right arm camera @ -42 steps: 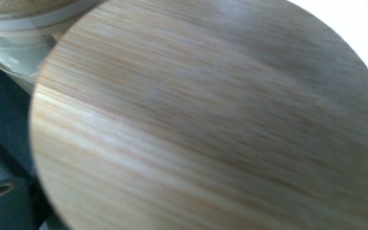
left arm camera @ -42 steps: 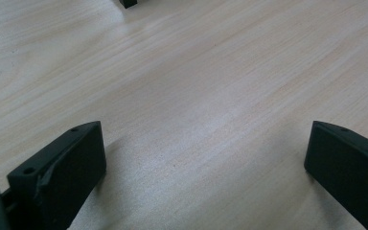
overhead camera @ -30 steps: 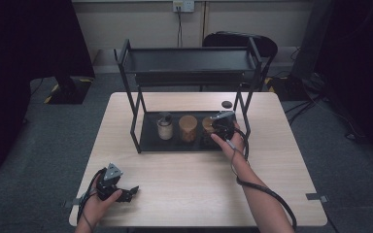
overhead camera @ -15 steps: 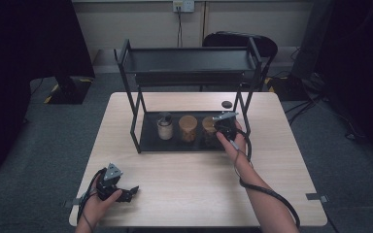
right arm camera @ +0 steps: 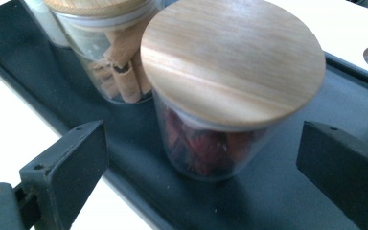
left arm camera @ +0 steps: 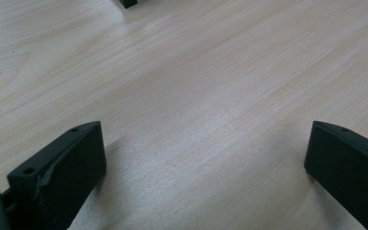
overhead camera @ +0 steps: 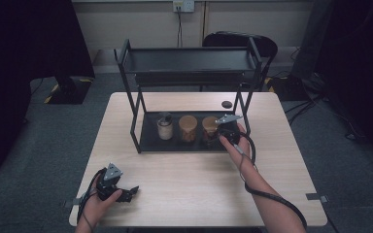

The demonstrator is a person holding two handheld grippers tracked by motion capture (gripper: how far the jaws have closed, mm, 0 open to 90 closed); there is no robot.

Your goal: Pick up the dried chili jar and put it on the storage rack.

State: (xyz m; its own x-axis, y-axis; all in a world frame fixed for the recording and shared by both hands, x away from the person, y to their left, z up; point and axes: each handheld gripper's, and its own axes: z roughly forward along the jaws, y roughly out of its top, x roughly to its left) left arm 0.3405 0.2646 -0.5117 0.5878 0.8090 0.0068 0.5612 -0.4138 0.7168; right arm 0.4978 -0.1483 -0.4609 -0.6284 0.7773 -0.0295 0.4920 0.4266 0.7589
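Three jars on rack's (overhead camera: 137, 127) lower tray. Right tool (right arm camera: 201, 158) wide, jaws either side of red jar (right arm camera: 220, 120), not yet touching. Stick jar (right arm camera: 110, 52) just beside: jaw may knock it on closing. Glass smooth, lid (right arm camera: 232, 57) loose-looking; slip likely. Left tool (left arm camera: 206, 158) wide, empty, near counter's (overhead camera: 189, 189) front left corner.

Open light wooden tabletop (overhead camera: 194, 184) in front of black metal two-tier rack (overhead camera: 189, 65) | low upper shelf roofing three glass jars | wood-lidded jar of red pieces (right arm camera: 220, 115) between spread right gripper (right arm camera: 201, 158) jaws, stick-filled jar (right arm camera: 110, 52) just beside.
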